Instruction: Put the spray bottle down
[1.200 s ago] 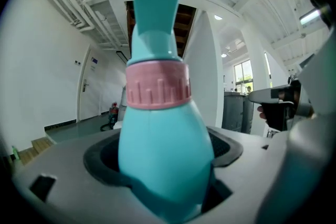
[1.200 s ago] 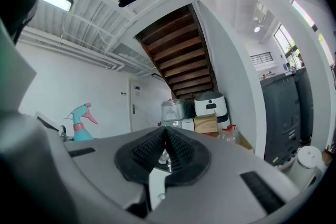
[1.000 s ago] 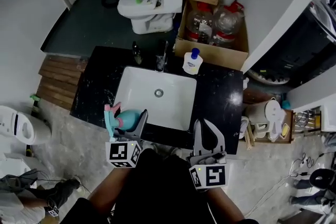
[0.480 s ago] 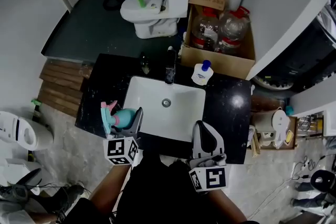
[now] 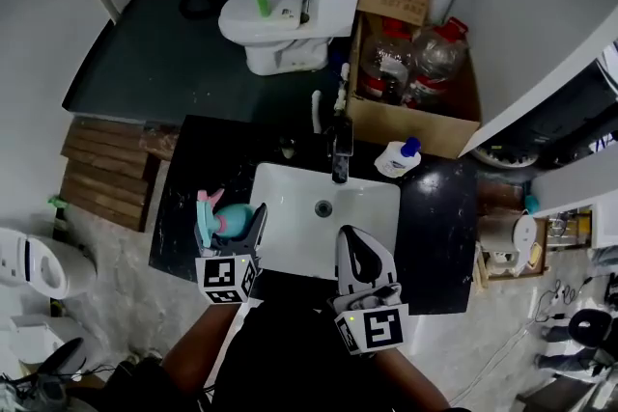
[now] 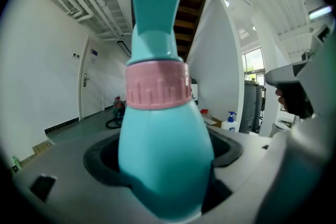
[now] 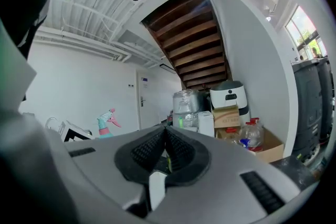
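In the lower left-centre of the head view, the left gripper (image 5: 235, 227) is closed on the teal spray bottle (image 5: 222, 219), w/ jaws pressing its body below the pink collar. The bottle is over the black counter (image 5: 183, 198), just beside the white sink (image 5: 290, 198); whether it touches the top I cannot tell. Further right, the right gripper (image 5: 359, 260) has its jaws together, nothing btw. them. Risk: if released too high or tilted, the bottle may tip into the sink or off the front edge.
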A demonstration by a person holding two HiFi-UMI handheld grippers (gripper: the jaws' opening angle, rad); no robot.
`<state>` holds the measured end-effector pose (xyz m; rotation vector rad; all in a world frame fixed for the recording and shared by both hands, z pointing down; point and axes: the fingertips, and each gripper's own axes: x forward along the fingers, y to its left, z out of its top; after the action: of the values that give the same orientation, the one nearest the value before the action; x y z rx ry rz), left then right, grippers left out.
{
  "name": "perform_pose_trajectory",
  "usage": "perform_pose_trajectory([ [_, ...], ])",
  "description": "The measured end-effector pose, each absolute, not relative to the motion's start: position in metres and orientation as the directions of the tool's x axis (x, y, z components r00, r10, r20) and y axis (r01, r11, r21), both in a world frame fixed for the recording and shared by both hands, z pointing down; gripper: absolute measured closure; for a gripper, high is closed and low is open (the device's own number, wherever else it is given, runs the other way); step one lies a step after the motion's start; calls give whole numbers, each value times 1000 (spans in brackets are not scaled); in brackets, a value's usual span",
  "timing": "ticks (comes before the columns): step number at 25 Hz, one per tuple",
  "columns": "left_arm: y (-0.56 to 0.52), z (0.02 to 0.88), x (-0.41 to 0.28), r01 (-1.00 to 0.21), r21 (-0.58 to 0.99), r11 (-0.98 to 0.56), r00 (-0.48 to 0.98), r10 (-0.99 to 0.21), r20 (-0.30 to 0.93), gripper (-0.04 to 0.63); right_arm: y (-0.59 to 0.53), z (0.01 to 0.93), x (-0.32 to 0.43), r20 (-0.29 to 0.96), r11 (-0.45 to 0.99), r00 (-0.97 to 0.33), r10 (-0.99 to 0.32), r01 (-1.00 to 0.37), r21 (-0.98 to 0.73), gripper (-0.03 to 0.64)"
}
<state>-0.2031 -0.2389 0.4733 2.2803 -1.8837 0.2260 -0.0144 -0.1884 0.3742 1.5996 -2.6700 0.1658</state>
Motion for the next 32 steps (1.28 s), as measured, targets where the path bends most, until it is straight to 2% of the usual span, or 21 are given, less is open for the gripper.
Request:
perform_pose_trajectory([
  [11, -316, 511, -235, -967, 40, -250, 252, -932, 259, 172, -246, 393, -63, 91, 409, -407, -909, -912, 8, 601],
  [16, -343, 529, -246, -964, 42, -263, 264, -928, 263, 172, -267, 422, -81, 119, 359, -357, -927, -933, -4, 601],
  [20, -367, 542, -252, -962, 20, -272, 268, -930, 253, 172, -282, 433, -107, 114, 376, -372, -921, -926, 19, 601],
  [28, -412, 573, -265, -968, 25, -251, 248, -928, 280, 172, -293, 485, -128, 231, 374, -365, -902, -928, -6, 601],
  [32, -433, 582, -261, -960, 96, -263, 279, -924, 260, 172, -300, 493, -143, 243, 403, -396, -886, -915, -20, 601],
])
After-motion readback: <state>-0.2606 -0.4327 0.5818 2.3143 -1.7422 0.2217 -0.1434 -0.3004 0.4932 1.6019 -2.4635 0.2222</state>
